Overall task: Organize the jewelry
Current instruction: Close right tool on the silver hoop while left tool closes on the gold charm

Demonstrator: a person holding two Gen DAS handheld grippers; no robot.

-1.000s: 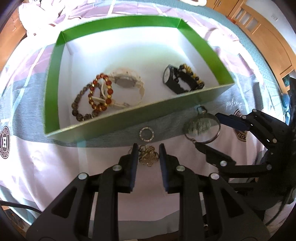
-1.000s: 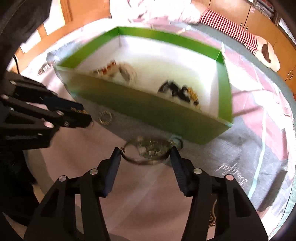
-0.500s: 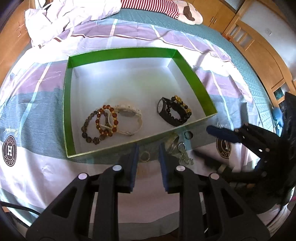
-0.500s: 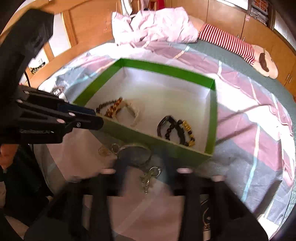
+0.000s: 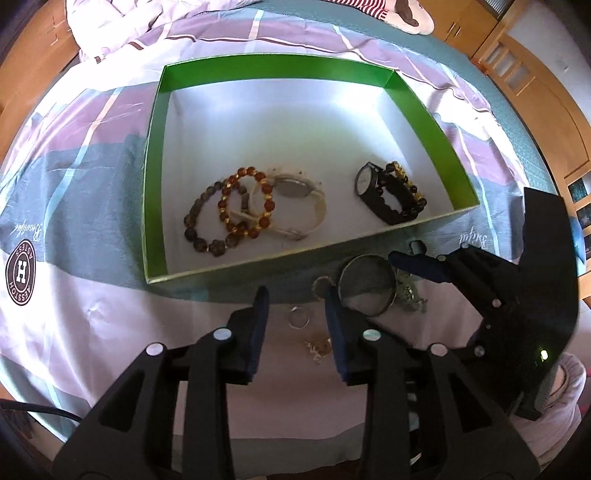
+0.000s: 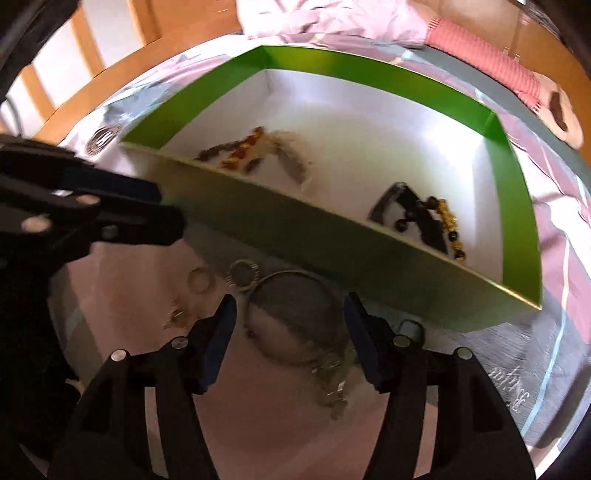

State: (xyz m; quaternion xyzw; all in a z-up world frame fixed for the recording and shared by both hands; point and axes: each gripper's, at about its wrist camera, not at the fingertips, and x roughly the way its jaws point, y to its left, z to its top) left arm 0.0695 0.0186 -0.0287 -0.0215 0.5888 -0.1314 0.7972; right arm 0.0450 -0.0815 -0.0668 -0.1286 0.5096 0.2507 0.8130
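Observation:
A green box (image 5: 153, 192) with a white floor holds beaded bracelets (image 5: 229, 218), a pale watch (image 5: 295, 190) and a black watch (image 5: 388, 199). Loose jewelry lies on the bedspread in front of it: a silver bangle (image 5: 367, 286), a small ring (image 5: 299, 317), a gold chain (image 5: 317, 345) and a patterned ring (image 6: 242, 275). My left gripper (image 5: 295, 306) is open around the small ring, above the bedspread. My right gripper (image 6: 290, 325) is open with the bangle (image 6: 295, 314) between its fingers. The right gripper also shows in the left wrist view (image 5: 384, 280).
The box's near wall (image 6: 332, 251) stands just beyond both grippers. A silver chain with a clasp (image 6: 332, 376) trails from the bangle. Rumpled bedding (image 5: 147, 22) and a striped sleeve (image 6: 480, 44) lie at the far end. Wooden cabinets (image 5: 535, 74) stand to the right.
Both grippers lifted back from the jewelry, then the right gripper came down again around the bangle. The left gripper let go of the gold chain and opened wider.

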